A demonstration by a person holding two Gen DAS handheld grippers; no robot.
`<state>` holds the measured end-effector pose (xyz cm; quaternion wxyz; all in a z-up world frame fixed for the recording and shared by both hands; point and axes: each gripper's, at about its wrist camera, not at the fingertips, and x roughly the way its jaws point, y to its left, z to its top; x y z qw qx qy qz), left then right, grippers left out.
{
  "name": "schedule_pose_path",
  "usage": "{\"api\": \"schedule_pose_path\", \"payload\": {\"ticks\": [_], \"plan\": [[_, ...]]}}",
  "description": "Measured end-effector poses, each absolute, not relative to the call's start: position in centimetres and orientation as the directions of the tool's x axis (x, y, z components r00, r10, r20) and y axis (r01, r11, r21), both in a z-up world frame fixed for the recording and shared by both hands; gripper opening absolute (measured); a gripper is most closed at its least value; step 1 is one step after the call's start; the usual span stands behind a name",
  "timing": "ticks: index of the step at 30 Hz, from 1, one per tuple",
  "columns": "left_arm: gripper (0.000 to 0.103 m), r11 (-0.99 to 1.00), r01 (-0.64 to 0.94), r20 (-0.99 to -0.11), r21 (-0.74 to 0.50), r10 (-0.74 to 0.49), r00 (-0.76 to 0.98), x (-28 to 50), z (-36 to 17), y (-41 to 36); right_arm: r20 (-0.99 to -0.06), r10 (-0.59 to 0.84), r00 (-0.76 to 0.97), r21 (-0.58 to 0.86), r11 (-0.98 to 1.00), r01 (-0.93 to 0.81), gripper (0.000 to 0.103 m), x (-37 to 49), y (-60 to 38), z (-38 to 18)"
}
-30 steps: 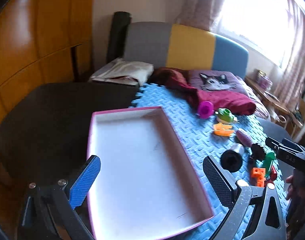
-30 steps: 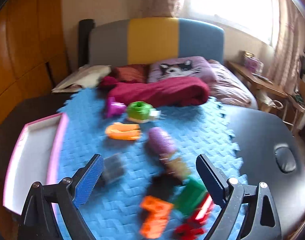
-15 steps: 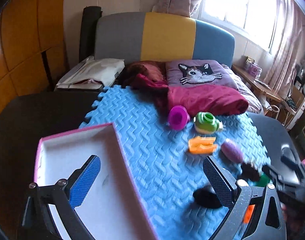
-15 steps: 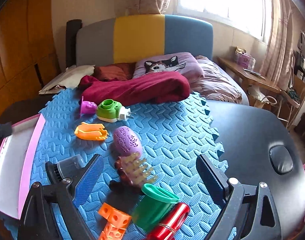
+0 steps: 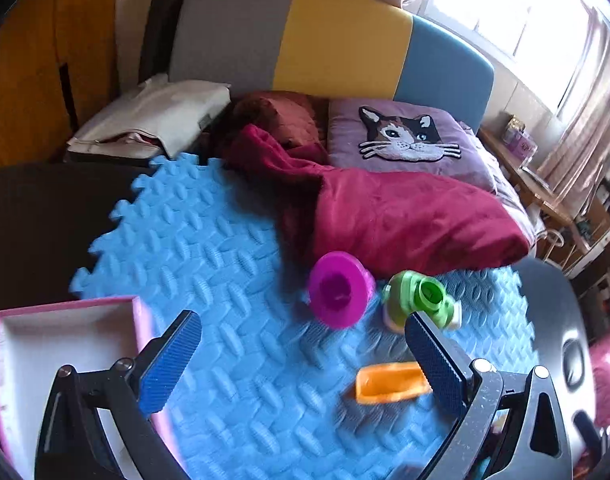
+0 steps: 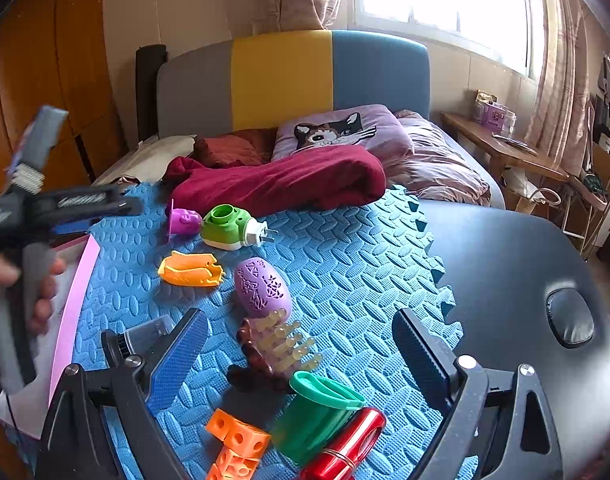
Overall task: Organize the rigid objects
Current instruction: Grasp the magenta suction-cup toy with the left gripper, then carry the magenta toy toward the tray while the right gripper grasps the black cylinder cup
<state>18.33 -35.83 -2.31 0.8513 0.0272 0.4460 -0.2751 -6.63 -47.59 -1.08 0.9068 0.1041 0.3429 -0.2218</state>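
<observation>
With both tongs wide and empty, the left tongs (image 5: 301,360) should settle squarely over the orange clip (image 5: 389,387) on the mat (image 5: 209,248), right of the tray (image 5: 65,336), before closing, while the right tongs (image 6: 301,354) hover near the comb (image 6: 277,352).

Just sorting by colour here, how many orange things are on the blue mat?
2 visible: an orange clip-like piece left of the purple egg-shaped item, and a string of orange cubes at the mat's near edge beside the green cup. Others may be hidden.
</observation>
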Motion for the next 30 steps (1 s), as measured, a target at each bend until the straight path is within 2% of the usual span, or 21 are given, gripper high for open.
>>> {"api": "schedule_pose_path", "payload": {"ticks": [4, 8, 12, 14, 15, 16, 20, 30], "plan": [[0.097, 0.833, 0.505, -0.788, -0.225, -0.461, 0.408, 19.9, -3.5, -37.9, -0.664, -0.325, 0.673, 0.048, 0.88, 0.472, 0.095, -6.7, -47.7, -0.9], [0.084, 0.826, 0.513, -0.801, -0.235, -0.463, 0.38, 21.3, -5.0, -39.7, -0.666, -0.317, 0.675, 0.057, 0.881, 0.469, 0.095, -6.7, -47.7, -0.9], [0.08, 0.821, 0.516, -0.799, -0.243, -0.471, 0.373, 22.4, -6.1, -40.5, -0.669, -0.31, 0.675, 0.062, 0.883, 0.466, 0.095, -6.5, -47.7, -1.0], [0.066, 0.818, 0.511, -0.817, -0.262, -0.47, 0.334, 23.0, -7.2, -40.7, -0.669, -0.309, 0.676, 0.062, 0.883, 0.465, 0.095, -6.5, -47.7, -1.0], [0.065, 0.815, 0.511, -0.817, -0.272, -0.476, 0.325, 23.0, -7.5, -40.6, -0.67, -0.308, 0.675, 0.062, 0.883, 0.465, 0.095, -6.5, -47.7, -1.0], [0.057, 0.815, 0.52, -0.81, -0.255, -0.474, 0.346, 22.6, -7.3, -40.5, -0.672, -0.307, 0.674, 0.063, 0.883, 0.465, 0.095, -6.5, -47.8, -1.0], [0.057, 0.8, 0.537, -0.801, -0.268, -0.495, 0.337, 21.5, -7.2, -39.7, -0.672, -0.313, 0.671, 0.062, 0.879, 0.472, 0.095, -6.5, -48.0, -1.0], [0.057, 0.79, 0.581, -0.779, -0.196, -0.485, 0.397, 17.3, -5.3, -37.8, -0.693, -0.304, 0.654, 0.099, 0.858, 0.504, 0.094, -6.7, -49.1, -1.4]]}}
